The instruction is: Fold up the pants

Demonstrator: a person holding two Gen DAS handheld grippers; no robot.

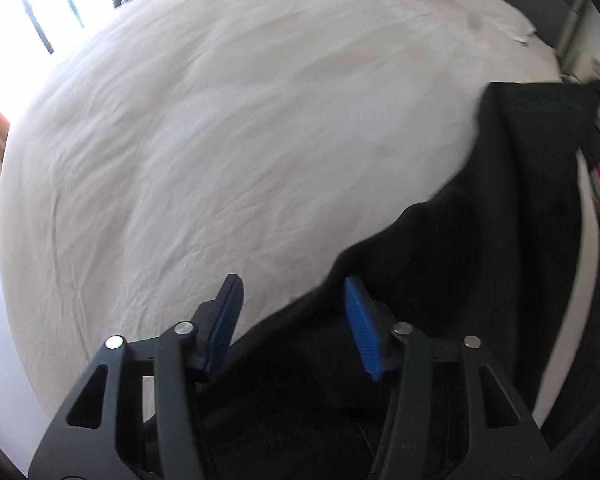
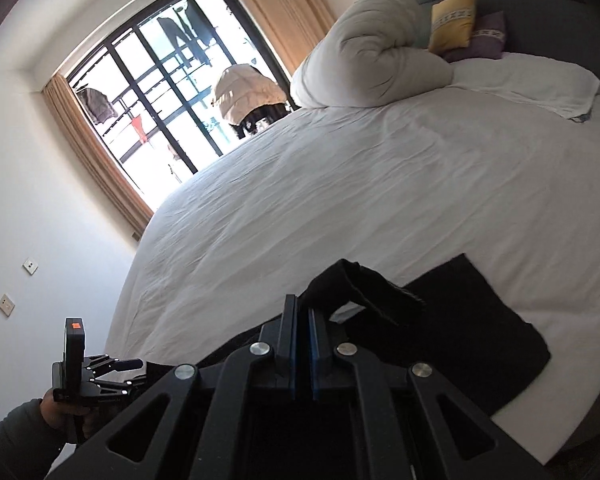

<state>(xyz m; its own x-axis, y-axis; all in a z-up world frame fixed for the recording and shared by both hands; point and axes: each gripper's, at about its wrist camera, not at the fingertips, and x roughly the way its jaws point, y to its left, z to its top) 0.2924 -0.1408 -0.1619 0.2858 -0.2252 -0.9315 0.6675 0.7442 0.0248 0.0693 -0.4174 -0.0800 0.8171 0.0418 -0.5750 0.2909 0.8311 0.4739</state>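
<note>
Here, left wrist view: left gripper (image 1: 294, 312) stands half open above the black fabric pants (image 1: 500, 208) on the white bedsheet (image 1: 220, 140), pads not pressing. Right wrist view: right gripper (image 2: 303, 312) is clamped nearly closed on a raised pants (image 2: 452, 328) edge.

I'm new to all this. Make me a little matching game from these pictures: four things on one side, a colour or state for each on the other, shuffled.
Things:
1. pants
2. bed sheet
3. right gripper
4. square cushion

Colour or state:
A. yellow
B. jaws shut, pinching a fold of cloth
C. white and wrinkled
D. black, lying on the bed

Pairs: 1-D, 2-C, 3-B, 4-A
</note>
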